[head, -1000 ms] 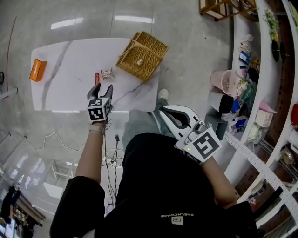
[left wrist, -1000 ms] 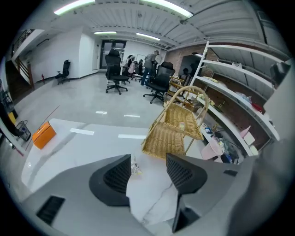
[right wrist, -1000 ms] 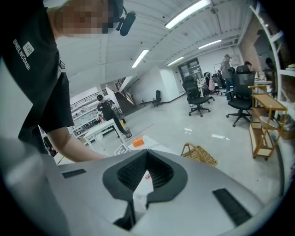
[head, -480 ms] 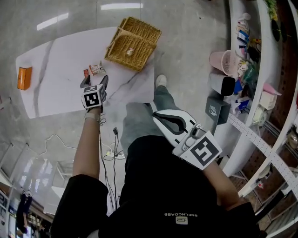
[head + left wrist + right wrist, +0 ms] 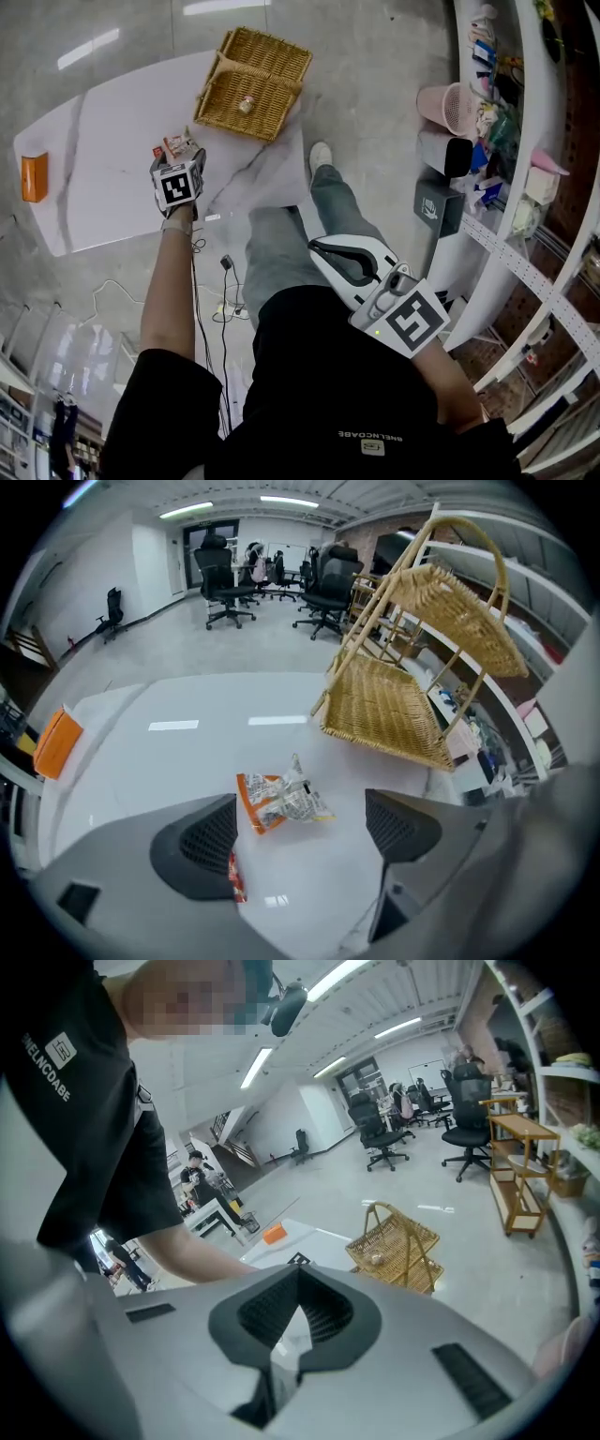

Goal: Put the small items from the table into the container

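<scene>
A crumpled orange-and-white snack packet [image 5: 281, 799] lies on the white marble table [image 5: 103, 159], with a small red packet [image 5: 234, 878] beside it. My left gripper [image 5: 300, 832] points steeply down just above them. Its jaws are opening and stand on either side of the snack packet without touching it. From the head view the left gripper [image 5: 175, 152] hides most of both packets. The wicker basket [image 5: 251, 82] stands at the table's right end and holds one small item [image 5: 247, 104]. My right gripper [image 5: 316, 247] hangs near my body over the floor, shut and empty.
An orange box [image 5: 34, 177] lies at the table's far left end. A pink bin [image 5: 444, 105] and crowded shelves [image 5: 525, 178] run along the right. Cables [image 5: 220, 291] trail on the floor below the table edge. Office chairs [image 5: 319, 592] stand beyond the table.
My left gripper has come down from above the table edge onto the two packets, and its jaws have spread wider. The right gripper has sunk a little beside my body.
</scene>
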A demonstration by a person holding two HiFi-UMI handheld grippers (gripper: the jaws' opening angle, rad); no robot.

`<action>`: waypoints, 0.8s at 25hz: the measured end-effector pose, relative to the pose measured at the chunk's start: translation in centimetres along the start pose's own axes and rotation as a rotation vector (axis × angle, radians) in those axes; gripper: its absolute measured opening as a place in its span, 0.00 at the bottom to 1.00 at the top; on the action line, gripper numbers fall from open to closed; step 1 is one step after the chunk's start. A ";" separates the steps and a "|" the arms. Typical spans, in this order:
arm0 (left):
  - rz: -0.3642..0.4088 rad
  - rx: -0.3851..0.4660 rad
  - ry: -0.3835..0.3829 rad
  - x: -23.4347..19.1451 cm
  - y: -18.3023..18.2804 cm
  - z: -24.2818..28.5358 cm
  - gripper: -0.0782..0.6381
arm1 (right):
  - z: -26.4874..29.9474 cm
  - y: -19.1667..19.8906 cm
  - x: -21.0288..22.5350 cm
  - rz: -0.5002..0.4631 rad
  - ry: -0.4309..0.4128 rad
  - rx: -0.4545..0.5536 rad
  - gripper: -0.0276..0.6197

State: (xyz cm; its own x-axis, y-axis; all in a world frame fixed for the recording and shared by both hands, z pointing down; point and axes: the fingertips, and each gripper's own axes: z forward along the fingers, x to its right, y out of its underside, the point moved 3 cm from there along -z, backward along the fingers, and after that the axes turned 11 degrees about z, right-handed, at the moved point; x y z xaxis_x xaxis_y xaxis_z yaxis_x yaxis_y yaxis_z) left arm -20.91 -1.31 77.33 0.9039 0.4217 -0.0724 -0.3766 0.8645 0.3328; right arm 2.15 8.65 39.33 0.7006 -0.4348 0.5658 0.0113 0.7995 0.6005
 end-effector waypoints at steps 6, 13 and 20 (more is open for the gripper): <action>-0.012 -0.045 -0.015 0.0 0.7 2.2 0.68 | 0.3 0.0 0.9 0.036 0.011 0.003 0.04; -0.032 -0.066 -0.012 0.1 1.3 3.8 0.68 | 0.6 0.9 1.5 0.061 0.012 -0.014 0.04; -0.071 -0.086 -0.014 -0.2 2.0 5.2 0.68 | 0.6 1.4 2.1 0.085 0.017 -0.013 0.04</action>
State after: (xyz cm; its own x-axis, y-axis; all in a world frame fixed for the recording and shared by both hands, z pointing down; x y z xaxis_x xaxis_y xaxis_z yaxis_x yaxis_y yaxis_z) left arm -20.81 -1.08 82.87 0.9316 0.3548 -0.0793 -0.3267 0.9127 0.2453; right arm 3.23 8.58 41.68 0.7113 -0.3579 0.6049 -0.0399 0.8387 0.5431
